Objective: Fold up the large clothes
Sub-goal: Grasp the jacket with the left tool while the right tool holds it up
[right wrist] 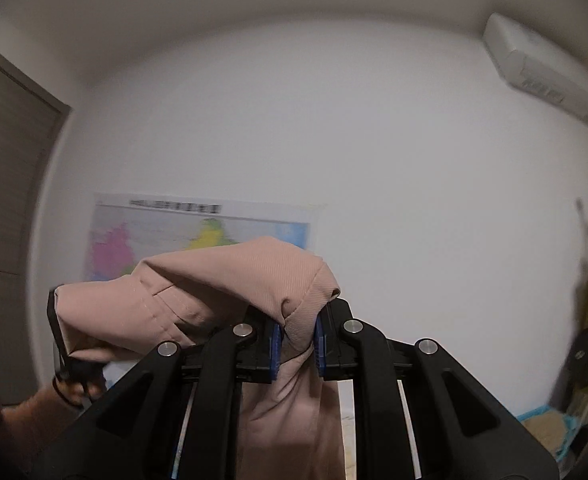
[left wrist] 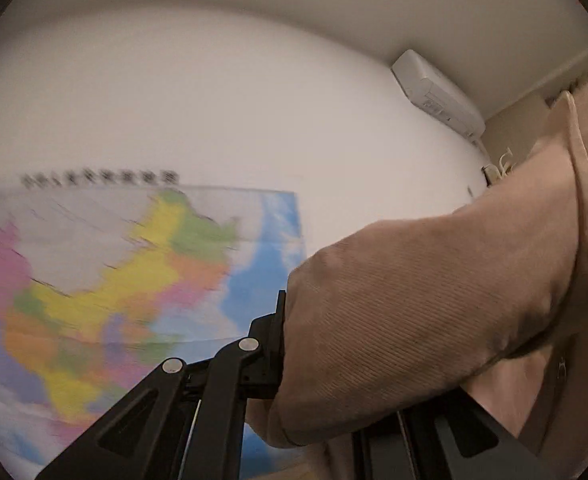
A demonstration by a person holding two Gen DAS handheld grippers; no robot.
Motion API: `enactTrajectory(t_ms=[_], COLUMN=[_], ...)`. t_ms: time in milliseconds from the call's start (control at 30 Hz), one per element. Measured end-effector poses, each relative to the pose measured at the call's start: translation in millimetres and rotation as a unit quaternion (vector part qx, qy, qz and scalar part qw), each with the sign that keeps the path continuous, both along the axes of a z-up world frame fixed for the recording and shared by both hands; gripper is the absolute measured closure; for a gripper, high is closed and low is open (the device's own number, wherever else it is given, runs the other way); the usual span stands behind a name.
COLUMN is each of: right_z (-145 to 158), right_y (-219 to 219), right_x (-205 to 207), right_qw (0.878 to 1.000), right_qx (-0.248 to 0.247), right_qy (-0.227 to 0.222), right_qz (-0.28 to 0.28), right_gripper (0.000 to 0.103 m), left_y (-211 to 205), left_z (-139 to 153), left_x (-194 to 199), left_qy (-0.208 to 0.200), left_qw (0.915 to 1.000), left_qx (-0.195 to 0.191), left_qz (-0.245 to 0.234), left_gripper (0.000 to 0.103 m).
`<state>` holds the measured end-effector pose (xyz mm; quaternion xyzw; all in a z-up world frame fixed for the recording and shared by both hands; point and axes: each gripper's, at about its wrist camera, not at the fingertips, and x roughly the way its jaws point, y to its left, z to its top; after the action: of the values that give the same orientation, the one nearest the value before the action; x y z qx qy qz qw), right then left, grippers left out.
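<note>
- Corduroy garment (left wrist: 434, 312), beige-pink, fills the lower right of the left wrist view and drapes over the left gripper (left wrist: 294, 360), hiding its right finger and the tips; the jaws are clenched, and the cloth bunched where they meet looks pinched, though the pads themselves are covered.
- Left of the cloth hangs a coloured wall map (left wrist: 114, 292) – blurred, with a dark line of print along its top edge.
- High on the right an air conditioner (left wrist: 438, 92) sits against the ceiling line; the white wall (left wrist: 234, 100) between it and the map is bare.
- The garment blocks the whole right side of this view; open sight lies up and to the left.
- In the right wrist view the right gripper (right wrist: 297, 344) grasps a fold of the same garment (right wrist: 230, 280) between its blue pads (right wrist: 275, 348), the rest hanging below and humping up to the left.
- At the lower left a hand (right wrist: 74, 384) with a dark band at the wrist is next to the cloth's far end.
- Behind stand the map (right wrist: 154, 236), partly hidden by the cloth, a brown door (right wrist: 6, 168) at the left edge and the air conditioner (right wrist: 542, 68) top right.
- At the right edge are blurred, crowded things; a blue-rimmed tray (right wrist: 546, 424) lies low on the floor – the middle wall is clear.
</note>
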<state>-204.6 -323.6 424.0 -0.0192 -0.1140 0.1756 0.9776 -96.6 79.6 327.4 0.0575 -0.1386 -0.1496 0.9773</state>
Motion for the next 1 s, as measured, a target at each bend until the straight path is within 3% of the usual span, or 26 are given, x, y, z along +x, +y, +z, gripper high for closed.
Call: enactTrajectory(t_ms=[100,200,300,400,500,633,700,733,800,933,1000], right_z=[-7.1,-21.2,-48.5,-94.8,-163.1,-283.7,-336.1,-358.7,-380.3,-382.9,-376.2], right_y=[10.0,21.2,39.4,68.0,104.8,167.5,183.1,191.8,196.2,203.8,211.7], right_x=[-6.6,6.7,53.0,124.8,207.8,318.4,352.6,369.0,388.1,408.2,406.9], right_qw=[0.999,0.995,0.986,0.969,0.944,0.891,0.863,0.853,0.843,0.840,0.845], right_qx=[0.008,0.016,0.025,0.026,0.025,0.003,-0.001,-0.006,0.004,-0.016,-0.053], right_qy=[0.011,0.030,0.096,0.186,0.283,0.428,0.485,0.505,0.522,0.529,0.523], right_qz=[0.050,0.094,0.135,0.159,0.164,0.154,0.140,0.134,0.131,0.120,0.094], right_gripper=[0.090,0.090,0.090,0.089,0.089,0.089,0.090,0.090,0.090,0.083,0.068], left_y=[9.9,29.1,50.2,65.4,91.8,120.1,136.7,140.9,153.2,177.3,181.5], left_z=[13.7,14.8,-3.7,-37.8,-106.0,-198.9,-251.4,-273.4,-294.8,-307.1,-313.7], left_x=[-65.3,-98.3,-94.0,-40.6,20.4,89.7,128.6,141.8,164.3,191.4,208.1], left_qy=[0.001,0.011,0.073,0.149,0.261,0.388,0.462,0.480,0.502,0.534,0.550], left_qw=[0.9989,0.9936,0.9841,0.9677,0.9392,0.8920,0.8566,0.8470,0.8320,0.8184,0.8107], left_qx=[0.019,0.040,0.057,0.069,0.061,0.050,0.030,0.029,0.028,-0.005,-0.007], left_qz=[0.042,0.105,0.152,0.191,0.215,0.227,0.227,0.226,0.234,0.211,0.200], left_gripper=[0.097,0.096,0.096,0.095,0.095,0.095,0.095,0.095,0.095,0.091,0.083])
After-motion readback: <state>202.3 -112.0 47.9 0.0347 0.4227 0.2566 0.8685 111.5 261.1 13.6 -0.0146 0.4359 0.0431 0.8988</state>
